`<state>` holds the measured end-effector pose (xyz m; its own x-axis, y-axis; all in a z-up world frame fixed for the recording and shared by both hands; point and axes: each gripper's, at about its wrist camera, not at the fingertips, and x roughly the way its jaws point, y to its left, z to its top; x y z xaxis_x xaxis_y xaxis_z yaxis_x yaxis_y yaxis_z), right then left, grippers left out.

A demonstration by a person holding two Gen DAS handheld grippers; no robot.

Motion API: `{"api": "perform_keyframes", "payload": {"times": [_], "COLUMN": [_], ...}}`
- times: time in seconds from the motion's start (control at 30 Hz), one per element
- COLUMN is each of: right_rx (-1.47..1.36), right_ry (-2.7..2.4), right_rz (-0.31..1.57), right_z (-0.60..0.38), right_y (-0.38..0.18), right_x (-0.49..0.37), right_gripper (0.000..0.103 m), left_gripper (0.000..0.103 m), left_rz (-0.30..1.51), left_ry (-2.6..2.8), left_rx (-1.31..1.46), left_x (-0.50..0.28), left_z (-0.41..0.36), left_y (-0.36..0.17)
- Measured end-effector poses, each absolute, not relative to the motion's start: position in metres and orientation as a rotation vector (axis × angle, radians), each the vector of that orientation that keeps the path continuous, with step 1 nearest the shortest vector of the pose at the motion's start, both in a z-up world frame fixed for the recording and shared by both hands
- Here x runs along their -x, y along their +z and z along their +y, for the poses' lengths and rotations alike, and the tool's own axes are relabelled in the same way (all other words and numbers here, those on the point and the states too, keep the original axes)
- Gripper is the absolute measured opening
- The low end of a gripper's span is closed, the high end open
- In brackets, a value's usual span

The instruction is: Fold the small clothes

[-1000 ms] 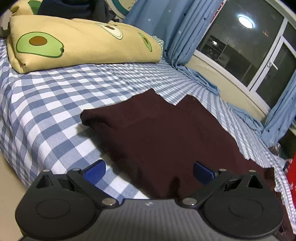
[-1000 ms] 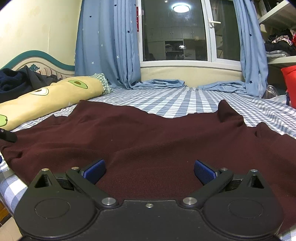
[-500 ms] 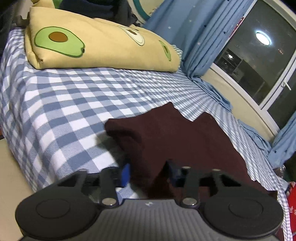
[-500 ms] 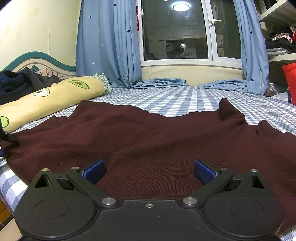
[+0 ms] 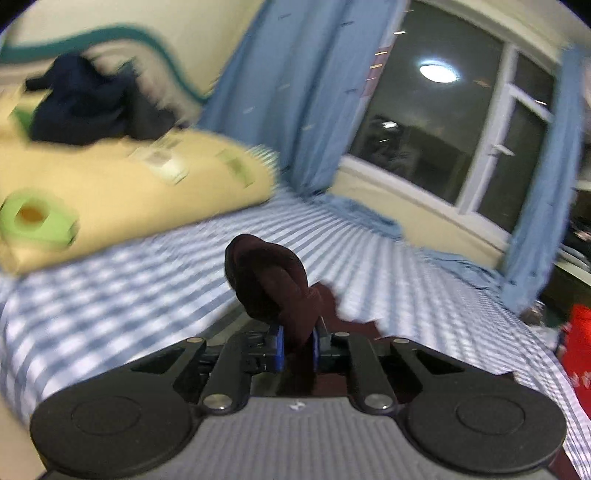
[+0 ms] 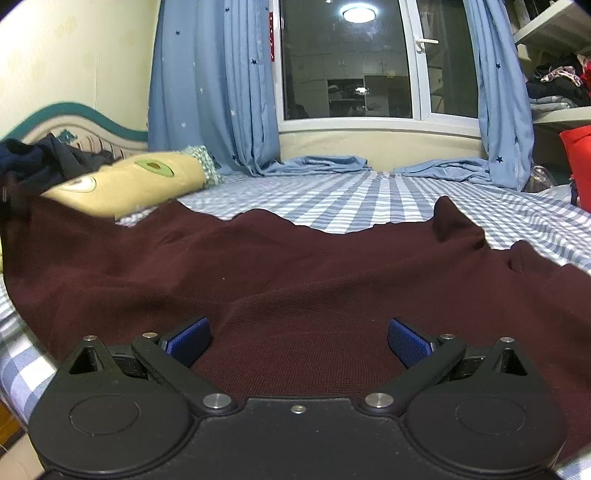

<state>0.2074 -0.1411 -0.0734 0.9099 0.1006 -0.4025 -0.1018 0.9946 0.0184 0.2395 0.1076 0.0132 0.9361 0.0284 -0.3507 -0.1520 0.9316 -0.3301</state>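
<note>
In the left wrist view, which was blurred, the left gripper (image 5: 295, 349) had its 2 blue-padded fingers (image 5: 277, 347) drawn close together and clamped on a bunched fold of the maroon garment (image 5: 271, 282); the pinched cloth rose in a rounded lump above the pads, clear of the blue-and-white checked sheet (image 5: 110, 291), while more of the same cloth trailed down to the right of the jaws. Beyond it lay a yellow avocado-print pillow (image 5: 122, 195) with a heap of dark clothes (image 5: 85, 107) on top, against a headboard with a teal edge (image 5: 110, 35). Blue curtains (image 5: 295, 85) hung on either side of a dark window (image 5: 436, 122), and something red (image 5: 580, 354) showed at the far right edge. In the right wrist view, the right gripper (image 6: 297, 341) hovered low over the garment (image 6: 295, 273) with its 2 fingers (image 6: 188, 339) spread wide and nothing between them. The garment lay spread across the sheet (image 6: 351, 199) in front of this gripper, its left edge lifted up towards the pillow (image 6: 133, 181) and its right part flat with a few small peaks. The curtains (image 6: 214, 85) and window (image 6: 347, 62) filled the background
</note>
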Motion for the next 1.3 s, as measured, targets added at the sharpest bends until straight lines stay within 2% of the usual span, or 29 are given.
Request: {"api": "perform_keyframes", "payload": {"times": [0.17, 0.37, 0.67, 0.87, 1.07, 1.13, 1.2, 1.23, 1.3], "right_rx": [0.052, 0.116, 0.211, 0.169, 0.120, 0.100, 0.073, 0.065, 0.054], "right_ry": [0.071, -0.008, -0.126, -0.160, -0.159, -0.159, -0.160, -0.161, -0.166], "right_rz": [0.396, 0.350, 0.354, 0.418, 0.446, 0.466, 0.476, 0.477, 0.474], "right_z": [-0.145, -0.167, -0.217, -0.247, -0.258, -0.261, -0.261, -0.262, -0.263], "right_y": [-0.062, -0.049, -0.046, -0.062, -0.070, -0.071, -0.071, -0.070, -0.068], "right_x": [-0.196, -0.164, -0.118, -0.106, -0.106, -0.109, -0.108, -0.108, -0.107], "right_gripper": [0.103, 0.103, 0.103, 0.103, 0.103, 0.102, 0.103, 0.102, 0.102], "left_gripper": [0.013, 0.012, 0.012, 0.014, 0.017, 0.024, 0.047, 0.052, 0.073], "left_rz": [0.291, 0.274, 0.402, 0.471, 0.517, 0.521, 0.535, 0.541, 0.545], "left_ry": [-0.043, -0.193, -0.372, -0.394, -0.405, -0.412, -0.456, -0.477, -0.480], "left_rx": [0.234, 0.116, 0.023, -0.079, -0.129, -0.135, -0.103, -0.081, -0.060], "left_x": [-0.246, -0.251, -0.243, -0.234, -0.222, -0.221, -0.219, -0.218, -0.214], "left_z": [0.049, -0.030, -0.119, -0.134, -0.125, -0.122, -0.117, -0.114, -0.110], "left_y": [0.050, 0.062, 0.021, -0.016, -0.026, -0.026, -0.026, -0.025, -0.024]}}
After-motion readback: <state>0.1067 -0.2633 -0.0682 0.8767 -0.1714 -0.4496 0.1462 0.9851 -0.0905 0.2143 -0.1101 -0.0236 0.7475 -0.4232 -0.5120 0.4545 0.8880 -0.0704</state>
